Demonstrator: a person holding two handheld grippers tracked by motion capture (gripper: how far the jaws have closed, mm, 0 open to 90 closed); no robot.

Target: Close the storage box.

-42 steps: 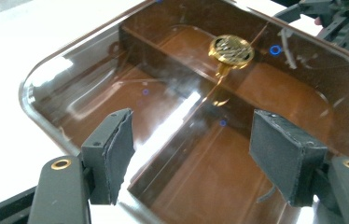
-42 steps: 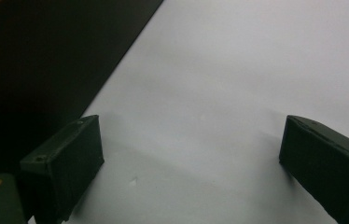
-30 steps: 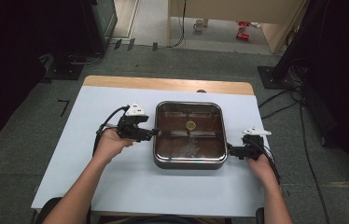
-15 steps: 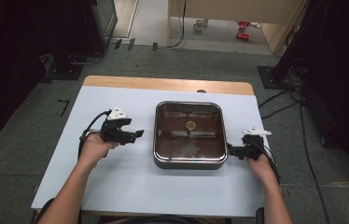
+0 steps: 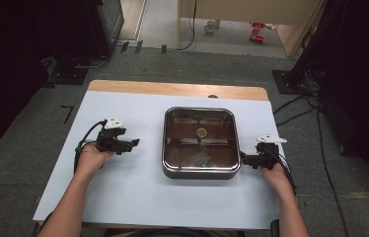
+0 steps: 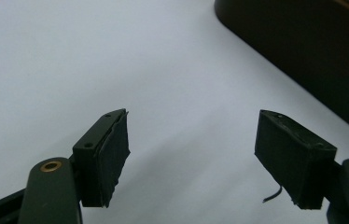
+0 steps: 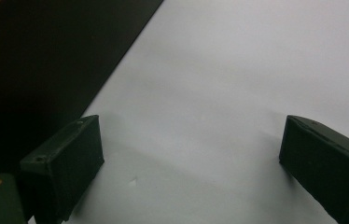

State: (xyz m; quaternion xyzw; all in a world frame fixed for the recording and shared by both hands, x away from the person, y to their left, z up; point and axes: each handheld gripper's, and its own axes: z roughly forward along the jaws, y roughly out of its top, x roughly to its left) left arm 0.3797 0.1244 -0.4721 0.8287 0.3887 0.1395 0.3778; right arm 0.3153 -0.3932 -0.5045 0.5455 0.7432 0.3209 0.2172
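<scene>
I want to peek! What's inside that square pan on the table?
Inside the square pan lies one small round yellowish thing on the brown bottom. A shiny glare covers part of it, hiding details there.

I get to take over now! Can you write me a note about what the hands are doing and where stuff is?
Left gripper: jaws open and empty, over bare table, apart from the pan.
Right gripper: jaws open, empty, close beside the pan's right side.
Pan: sits in the middle of the table, glass lid on.
Done: nothing is gripped; the pan rests on the table.
Left: probably bring the left gripper to the pan's left side, then grip both sides.
</scene>
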